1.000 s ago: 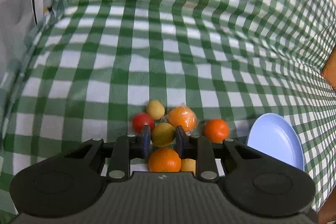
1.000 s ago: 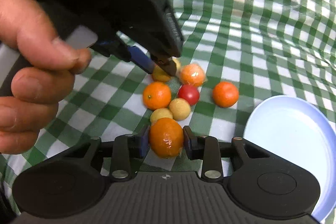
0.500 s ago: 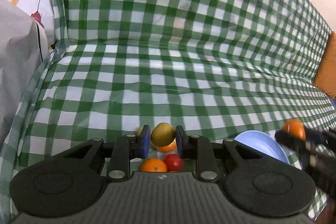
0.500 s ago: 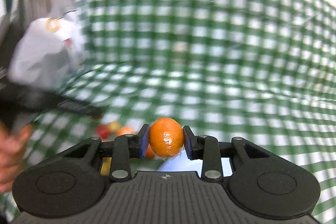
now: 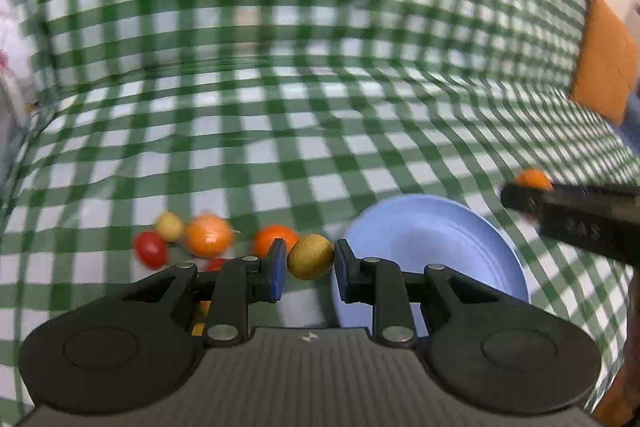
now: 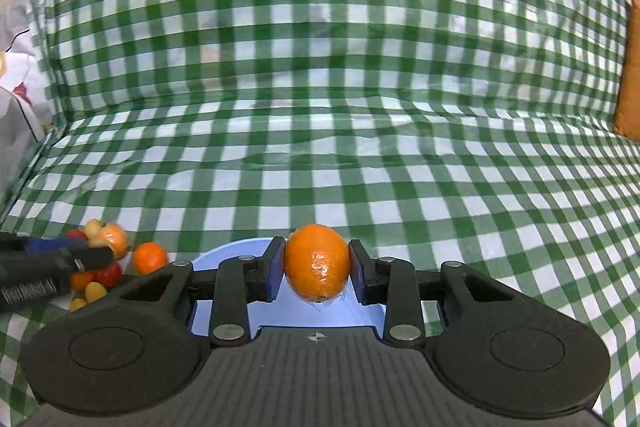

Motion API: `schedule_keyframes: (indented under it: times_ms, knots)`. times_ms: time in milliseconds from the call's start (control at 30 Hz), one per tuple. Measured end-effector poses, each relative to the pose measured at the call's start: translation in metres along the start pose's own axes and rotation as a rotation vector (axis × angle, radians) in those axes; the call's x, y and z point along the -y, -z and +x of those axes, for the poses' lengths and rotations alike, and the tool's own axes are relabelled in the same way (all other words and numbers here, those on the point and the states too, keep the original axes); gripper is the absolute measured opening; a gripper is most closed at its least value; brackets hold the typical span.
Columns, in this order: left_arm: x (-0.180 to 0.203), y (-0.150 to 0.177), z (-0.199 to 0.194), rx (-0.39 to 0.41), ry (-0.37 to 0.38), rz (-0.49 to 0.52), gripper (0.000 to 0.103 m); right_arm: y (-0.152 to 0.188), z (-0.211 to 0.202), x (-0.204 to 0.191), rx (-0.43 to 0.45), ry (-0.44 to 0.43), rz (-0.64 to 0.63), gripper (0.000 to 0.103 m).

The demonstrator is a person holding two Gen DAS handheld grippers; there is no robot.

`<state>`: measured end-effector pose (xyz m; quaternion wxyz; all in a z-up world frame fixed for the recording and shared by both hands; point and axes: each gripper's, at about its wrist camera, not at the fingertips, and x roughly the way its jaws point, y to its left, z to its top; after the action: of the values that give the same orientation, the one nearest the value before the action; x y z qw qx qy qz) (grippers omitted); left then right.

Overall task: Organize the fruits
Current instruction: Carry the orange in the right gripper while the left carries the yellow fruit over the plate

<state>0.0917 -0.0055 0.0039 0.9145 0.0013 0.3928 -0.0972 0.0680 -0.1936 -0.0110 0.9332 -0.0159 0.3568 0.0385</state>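
Note:
My left gripper (image 5: 311, 263) is shut on a small yellow-green fruit (image 5: 311, 256), held above the cloth just left of the light blue plate (image 5: 432, 235). My right gripper (image 6: 317, 265) is shut on an orange (image 6: 317, 261), held over the plate's (image 6: 224, 255) near part. The right gripper also shows at the right of the left wrist view (image 5: 520, 197), with the orange (image 5: 533, 179) at its tip. Loose fruits lie left of the plate: a red tomato (image 5: 151, 247), a wrapped orange (image 5: 209, 235), a small yellow fruit (image 5: 169, 225), another orange (image 5: 274, 239).
A green-and-white checked cloth (image 6: 320, 167) covers the surface and rises up the back. An orange cushion (image 5: 604, 63) sits at the far right. Grey and white fabric (image 6: 16, 99) lies at the left edge. The left gripper's arm (image 6: 44, 267) crosses the fruit pile (image 6: 104, 263).
My left gripper has carried the yellow-green fruit right, up to the plate's left rim. My right gripper has lifted the orange off the pile and moved over the plate.

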Motion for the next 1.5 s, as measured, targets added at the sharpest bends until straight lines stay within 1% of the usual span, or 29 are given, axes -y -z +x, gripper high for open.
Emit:
schedule_keyframes:
  times_ms: [67,167,400,567,1167,1300,1500]
  knots:
    - [0.014,0.002,-0.001,0.006,0.024,0.051,0.028,0.003,0.000,0.004,-0.005,0.004,0.001,0.035]
    - [0.024,0.003,-0.002,0.008,0.064,0.077,0.028,0.007,0.002,0.008,-0.012,0.009,0.002,0.035]
    - [0.038,0.002,0.005,-0.007,0.096,0.089,0.028,0.013,0.006,0.012,-0.031,0.014,0.013,0.035]
    - [0.042,0.001,0.008,-0.014,0.116,0.100,0.028,0.010,0.009,0.010,-0.043,0.018,0.010,0.035]
    - [0.048,0.003,0.009,-0.018,0.139,0.140,0.028,0.001,0.021,0.016,-0.055,0.019,0.011,0.035]
    - [0.050,0.004,0.010,-0.018,0.143,0.152,0.028,0.000,0.021,0.009,-0.058,0.020,0.010,0.035]
    - [0.051,0.004,0.010,-0.016,0.147,0.155,0.028,0.000,0.022,0.009,-0.059,0.021,0.011,0.035]
